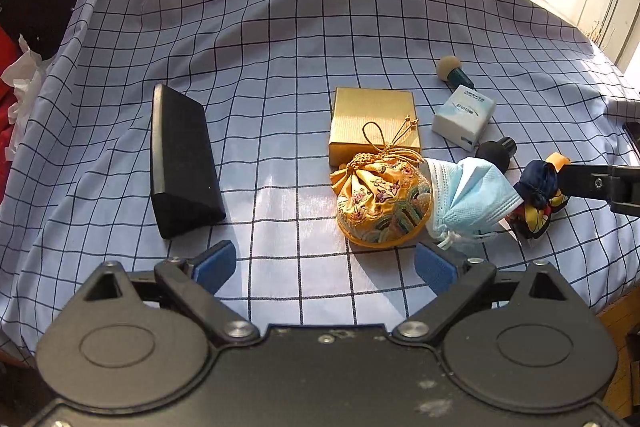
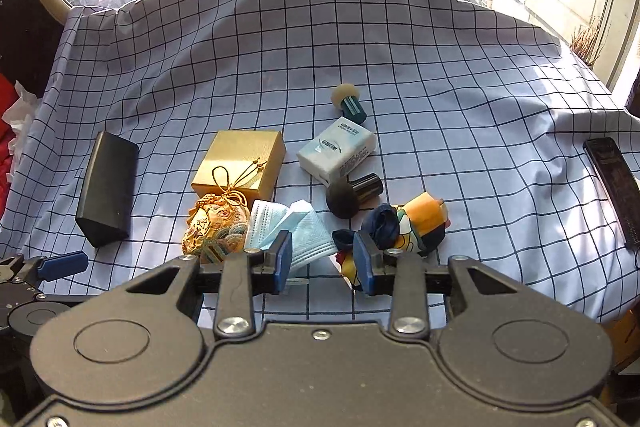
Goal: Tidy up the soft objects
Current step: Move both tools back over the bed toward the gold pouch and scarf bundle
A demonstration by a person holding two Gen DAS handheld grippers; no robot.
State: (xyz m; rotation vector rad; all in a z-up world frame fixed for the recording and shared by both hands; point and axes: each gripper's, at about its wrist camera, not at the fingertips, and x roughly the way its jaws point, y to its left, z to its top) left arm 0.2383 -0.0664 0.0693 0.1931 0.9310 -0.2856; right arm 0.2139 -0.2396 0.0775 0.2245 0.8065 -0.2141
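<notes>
A yellow embroidered drawstring pouch point(image 1: 380, 203) point(image 2: 212, 227) lies on the checked cloth beside a light blue face mask point(image 1: 472, 195) point(image 2: 296, 231) and a navy, orange and yellow scarf bundle point(image 1: 540, 195) point(image 2: 404, 227). A white tissue pack point(image 1: 464, 115) point(image 2: 340, 151) lies behind them. My left gripper point(image 1: 324, 263) is open and empty, just in front of the pouch. My right gripper point(image 2: 322, 259) is open and empty, its gap between the mask's corner and the scarf bundle, close over both.
A gold box point(image 1: 374, 123) point(image 2: 240, 163) sits behind the pouch. A black case point(image 1: 180, 159) point(image 2: 106, 187) lies at the left. Two brushes point(image 2: 352, 195) point(image 2: 350, 103) lie near the tissue pack. A dark flat object point(image 2: 616, 191) lies at the right edge.
</notes>
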